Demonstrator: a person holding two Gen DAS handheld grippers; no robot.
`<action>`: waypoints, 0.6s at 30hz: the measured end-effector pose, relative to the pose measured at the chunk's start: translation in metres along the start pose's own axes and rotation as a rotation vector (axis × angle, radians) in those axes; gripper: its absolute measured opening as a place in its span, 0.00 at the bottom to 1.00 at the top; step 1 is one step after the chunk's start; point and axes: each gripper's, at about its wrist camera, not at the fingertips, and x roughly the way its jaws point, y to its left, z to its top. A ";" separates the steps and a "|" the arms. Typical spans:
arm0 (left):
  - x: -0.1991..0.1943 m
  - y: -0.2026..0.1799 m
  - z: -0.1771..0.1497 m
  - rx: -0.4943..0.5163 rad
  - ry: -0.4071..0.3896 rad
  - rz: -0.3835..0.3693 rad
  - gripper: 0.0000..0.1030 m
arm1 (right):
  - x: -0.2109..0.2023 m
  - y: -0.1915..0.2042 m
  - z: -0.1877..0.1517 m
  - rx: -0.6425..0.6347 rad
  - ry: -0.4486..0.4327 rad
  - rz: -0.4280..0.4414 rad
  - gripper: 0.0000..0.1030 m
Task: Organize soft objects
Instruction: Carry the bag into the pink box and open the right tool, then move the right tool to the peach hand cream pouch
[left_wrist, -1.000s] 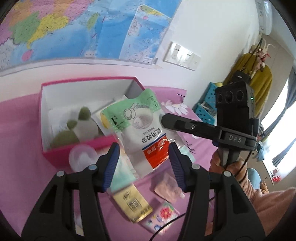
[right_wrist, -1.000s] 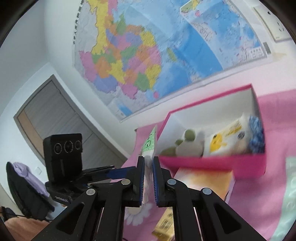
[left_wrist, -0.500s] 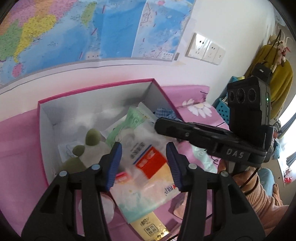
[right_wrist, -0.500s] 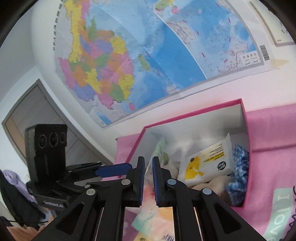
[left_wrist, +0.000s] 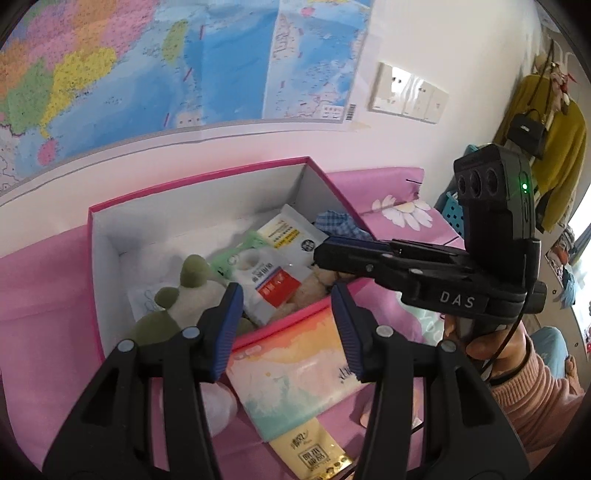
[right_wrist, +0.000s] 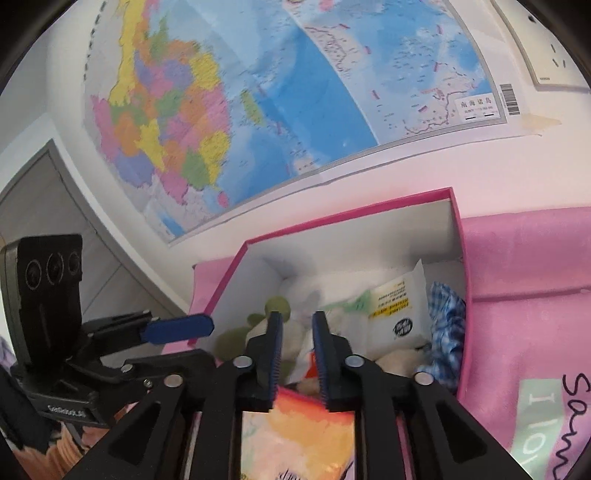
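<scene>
A pink box (left_wrist: 199, 177) (right_wrist: 347, 214) on the pink bedding holds a green-and-white plush toy (left_wrist: 184, 291), a white wipes pack (left_wrist: 291, 236) (right_wrist: 399, 310), a blue checked cloth (left_wrist: 340, 221) and a green, white and red packet (left_wrist: 262, 280). My right gripper (right_wrist: 297, 321) (left_wrist: 325, 253) hovers over the box's front, its jaws opening. The packet lies loose in the box below them, and the pads do not press on it. My left gripper (left_wrist: 286, 295) stands open at the box's front wall with nothing between its fingers.
A pastel tissue pack (left_wrist: 295, 373) (right_wrist: 295, 435) lies against the box's front wall. A yellow sachet (left_wrist: 314, 454) and a translucent round thing (left_wrist: 218, 406) lie nearer. A wall map hangs behind the box. A person's pink sleeve (left_wrist: 528, 391) is at right.
The right gripper carried the packet from in front of the box to over it, parted its jaws, and the packet now lies inside. The left gripper moved closer to the box.
</scene>
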 end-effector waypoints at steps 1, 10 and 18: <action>-0.003 -0.003 -0.002 0.006 -0.011 -0.007 0.50 | -0.002 0.002 -0.002 -0.005 0.003 0.002 0.24; -0.048 -0.024 -0.041 0.048 -0.096 -0.087 0.50 | -0.045 0.016 -0.024 -0.028 -0.005 0.060 0.41; -0.054 -0.034 -0.087 0.038 -0.069 -0.134 0.50 | -0.075 0.025 -0.057 -0.038 0.035 0.084 0.51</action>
